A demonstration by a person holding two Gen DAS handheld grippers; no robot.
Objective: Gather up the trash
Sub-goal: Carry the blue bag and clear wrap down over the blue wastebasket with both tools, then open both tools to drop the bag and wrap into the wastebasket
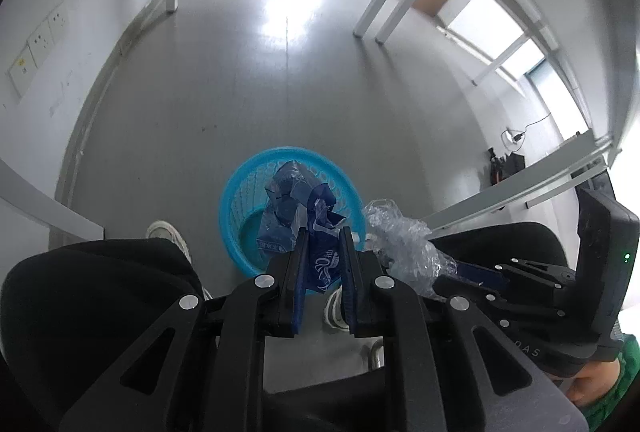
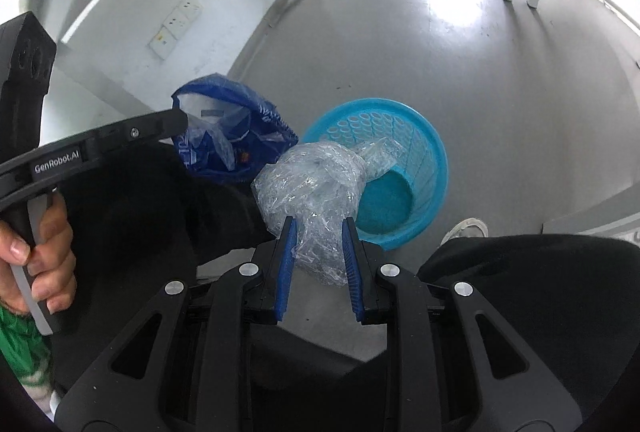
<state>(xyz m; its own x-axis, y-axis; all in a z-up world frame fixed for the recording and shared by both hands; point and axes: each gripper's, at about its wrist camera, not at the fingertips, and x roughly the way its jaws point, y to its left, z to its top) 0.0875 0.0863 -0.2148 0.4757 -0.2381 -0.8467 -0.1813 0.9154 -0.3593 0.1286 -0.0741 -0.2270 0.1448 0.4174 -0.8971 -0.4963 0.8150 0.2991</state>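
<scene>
Left wrist view first: there's a blue basket (image 1: 294, 208) on the grey floor (image 1: 248, 80) just past the tips of the left gripper (image 1: 323, 232), and I can't tell if anything is actually lying in it, because the blue wrapper (image 1: 316, 228) hangs right in front of the opening. The left gripper is clamped on that wrapper, pads pinching the crumpled plastic, with the loose end sticking out ahead over the basket. Off to the right of the gripper is a wad of clear plastic (image 1: 400, 236), pinched by the right gripper (image 1: 460, 266), which comes in from the right edge. Below the gripper you get black trouser legs and white shoes (image 1: 168, 236), one shoe half hidden behind the fingers. White table legs (image 1: 384, 12) stand well ahead.

Right wrist view: same basket (image 2: 424, 152) sits ahead and a bit right of the right gripper (image 2: 318, 222), and the part of its bottom I can see is bare. The right gripper is closed on the clear plastic (image 2: 308, 188), which bulges out past the fingers and covers the near left part of the basket. Further left the blue wrapper (image 2: 240, 136) hangs from the left gripper (image 2: 176, 122), beside the basket rather than over it from this angle. A hand (image 2: 44, 244) grips that handle at the left edge, partly cut off. Wall sockets (image 2: 176, 24) are up ahead on the left.
</scene>
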